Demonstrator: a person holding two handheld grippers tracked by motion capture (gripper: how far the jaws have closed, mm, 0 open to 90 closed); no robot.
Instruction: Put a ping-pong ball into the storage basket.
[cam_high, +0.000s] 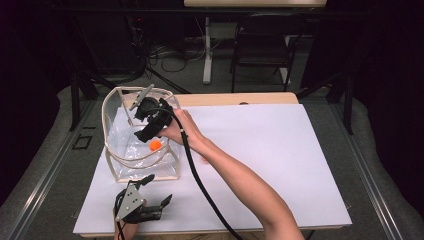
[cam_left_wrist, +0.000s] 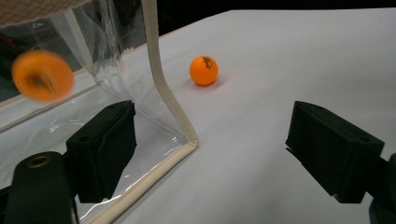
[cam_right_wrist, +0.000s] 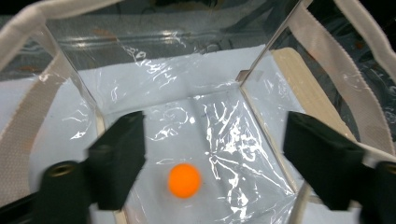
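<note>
A clear plastic bag (cam_high: 114, 102) with cream trim stands upright at the table's left. My right gripper (cam_high: 147, 131) hangs over its open top, jaws open with nothing between them (cam_right_wrist: 219, 158). An orange ball (cam_high: 155, 145) is inside the bag below those jaws (cam_right_wrist: 184, 180); through the bag's wall in the left gripper view this ball (cam_left_wrist: 42, 75) looks blurred. My left gripper (cam_high: 158, 190) is open near the table's front edge, its jaws (cam_left_wrist: 219, 149) on either side of the bag's front corner (cam_left_wrist: 161, 88) without touching it. A second orange ball (cam_left_wrist: 203, 70) rests on the white surface beyond that corner.
A white sheet (cam_high: 280, 150) covers the table. The right forearm and the gripper's black cable (cam_high: 200, 185) cross it diagonally from the bottom. A dark chair (cam_high: 262, 40) and a white table leg (cam_high: 207, 50) stand behind the far edge.
</note>
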